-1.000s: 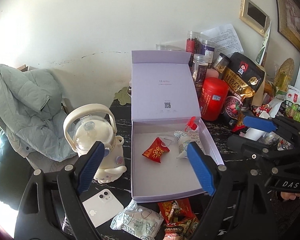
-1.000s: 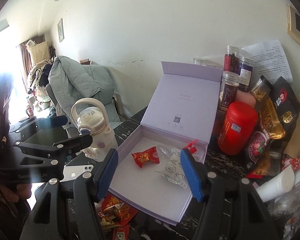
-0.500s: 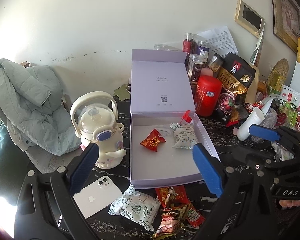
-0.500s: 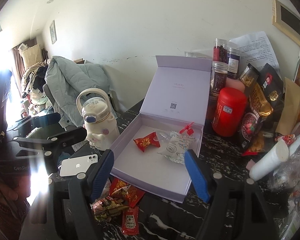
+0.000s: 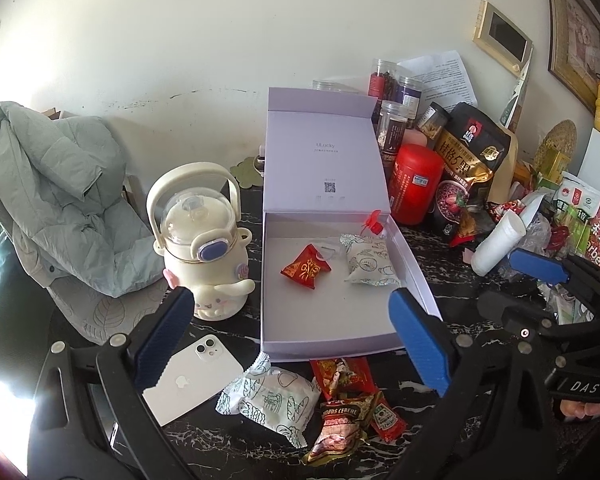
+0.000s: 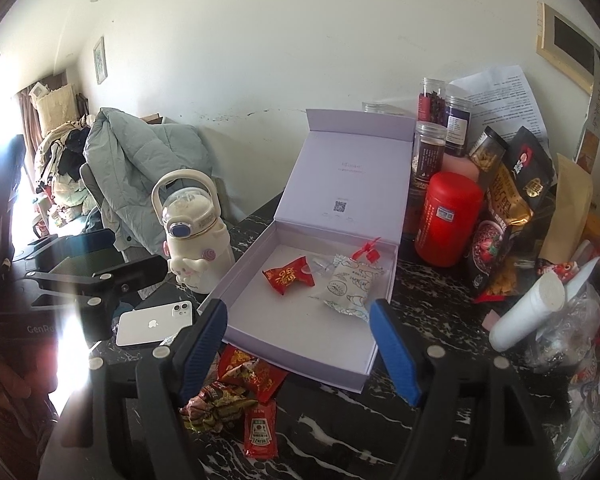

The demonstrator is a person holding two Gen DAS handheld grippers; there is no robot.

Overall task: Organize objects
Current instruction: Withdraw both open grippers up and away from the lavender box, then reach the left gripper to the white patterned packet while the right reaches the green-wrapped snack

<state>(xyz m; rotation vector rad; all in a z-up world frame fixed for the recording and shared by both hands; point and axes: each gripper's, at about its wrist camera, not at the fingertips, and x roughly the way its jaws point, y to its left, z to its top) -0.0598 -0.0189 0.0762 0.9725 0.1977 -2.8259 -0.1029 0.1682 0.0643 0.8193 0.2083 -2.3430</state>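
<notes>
An open lilac box (image 5: 414, 268) lies on the dark marble table, holding a red candy packet (image 5: 305, 270) and a white patterned packet (image 5: 370, 264). In front of it lie another white patterned packet (image 5: 268, 396), red wrappers (image 5: 342, 372), a cereal bar (image 5: 338, 426) and a ketchup sachet (image 6: 260, 426). My left gripper (image 5: 290, 295) hovers before the box, jaws opening, nothing between them. My right gripper (image 6: 297, 305) hangs over the box's near edge (image 6: 300, 364), open and empty.
A white phone (image 5: 192, 380) and a cream handled bottle (image 5: 202, 240) sit left of the box. A red canister (image 5: 416, 184), jars, snack bags and a white tube (image 5: 496, 244) crowd the right side. A green jacket (image 5: 56, 192) drapes a chair at left.
Both grippers drew back from the box, so the loose packets and phone in front of it came into view. Both pairs of jaws spread wider.
</notes>
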